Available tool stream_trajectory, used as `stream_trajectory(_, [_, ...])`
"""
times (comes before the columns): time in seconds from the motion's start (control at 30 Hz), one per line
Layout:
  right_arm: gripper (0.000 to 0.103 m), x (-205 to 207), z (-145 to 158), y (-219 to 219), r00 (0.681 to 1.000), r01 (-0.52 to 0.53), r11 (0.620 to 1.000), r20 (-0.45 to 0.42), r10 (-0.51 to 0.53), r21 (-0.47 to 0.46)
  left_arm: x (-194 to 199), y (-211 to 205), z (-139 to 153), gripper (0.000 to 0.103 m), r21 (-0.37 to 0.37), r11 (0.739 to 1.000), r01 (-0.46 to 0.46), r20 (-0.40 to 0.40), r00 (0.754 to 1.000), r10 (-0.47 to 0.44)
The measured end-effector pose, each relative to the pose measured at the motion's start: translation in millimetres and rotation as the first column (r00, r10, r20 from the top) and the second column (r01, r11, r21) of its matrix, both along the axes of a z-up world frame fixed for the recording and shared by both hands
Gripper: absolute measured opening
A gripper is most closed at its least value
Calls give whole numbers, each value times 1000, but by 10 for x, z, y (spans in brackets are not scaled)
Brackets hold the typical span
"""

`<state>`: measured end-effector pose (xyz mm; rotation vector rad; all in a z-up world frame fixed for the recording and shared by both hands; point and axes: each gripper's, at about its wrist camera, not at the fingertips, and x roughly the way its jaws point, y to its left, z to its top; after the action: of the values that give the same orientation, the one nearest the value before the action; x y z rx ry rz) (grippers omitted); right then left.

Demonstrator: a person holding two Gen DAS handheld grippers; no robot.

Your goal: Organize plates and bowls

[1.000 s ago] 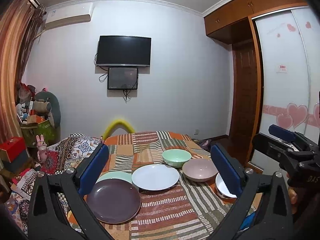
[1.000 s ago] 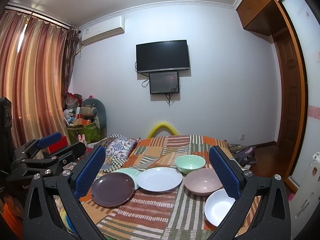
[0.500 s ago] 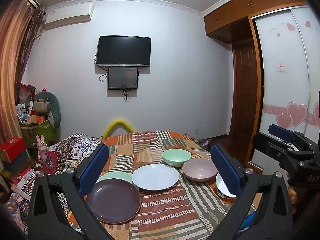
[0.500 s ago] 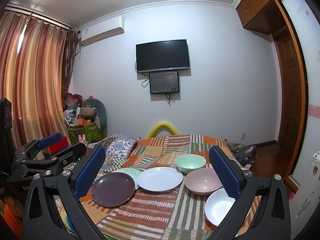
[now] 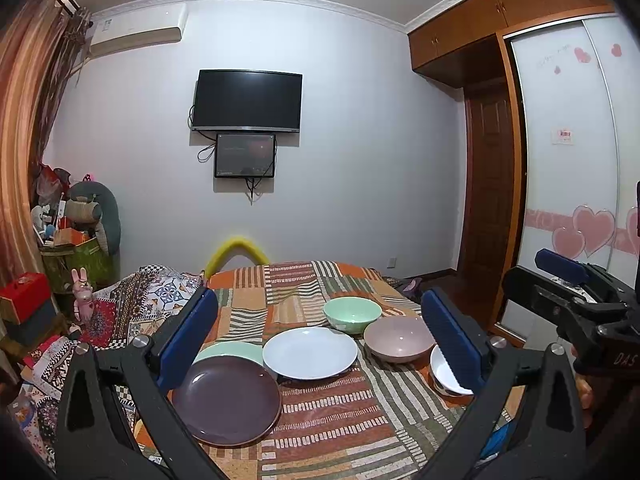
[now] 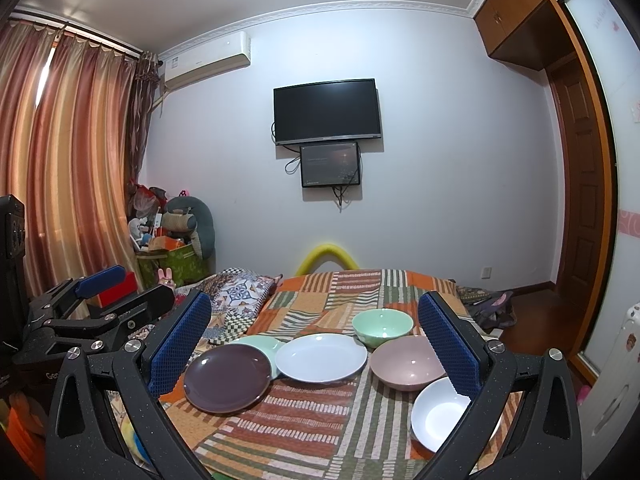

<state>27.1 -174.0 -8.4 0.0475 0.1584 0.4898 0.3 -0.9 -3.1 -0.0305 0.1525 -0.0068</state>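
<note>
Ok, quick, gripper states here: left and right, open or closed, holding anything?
Left gripper: open, blue-padded jaws wide apart, holding nothing.
Right gripper: open, jaws wide apart, holding nothing.

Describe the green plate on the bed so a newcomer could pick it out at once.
Start at the striped patchwork bedspread, where plates sit left and bowls right. The green plate lies at the left, farther back than the purple plate, which covers its near edge, and beside the white plate. It is the only pale green flat dish; the green bowl is deep.
</note>
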Motion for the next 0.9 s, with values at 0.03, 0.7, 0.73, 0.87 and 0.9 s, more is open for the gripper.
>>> stream_trajectory(0.03, [103, -3, -4, 2, 1000, -1, 1000, 0, 1, -1, 0, -2, 2, 103, 0, 1000, 0, 0, 1000, 0])
stream_trajectory(0.7, [103, 112, -209, 231, 999, -9, 996, -35, 6, -88, 219, 385, -334, 103, -72, 997, 10, -111, 994, -18])
stream_trajectory(0.73, [103, 130, -233, 259, 999, -16, 996, -41, 12, -93, 249, 449, -373, 103, -79, 997, 1, -127, 992, -11])
stream_trajectory(0.87, [89, 270, -326, 372, 995, -53, 992, -91, 42, -114, 350, 658, -518, 92, -66, 997, -49, -177, 983, 37])
stream_trajectory(0.9, [87, 310, -350, 399, 993, -63, 991, -106, 51, -119, 381, 706, -554, 87, -59, 997, -58, -194, 980, 45])
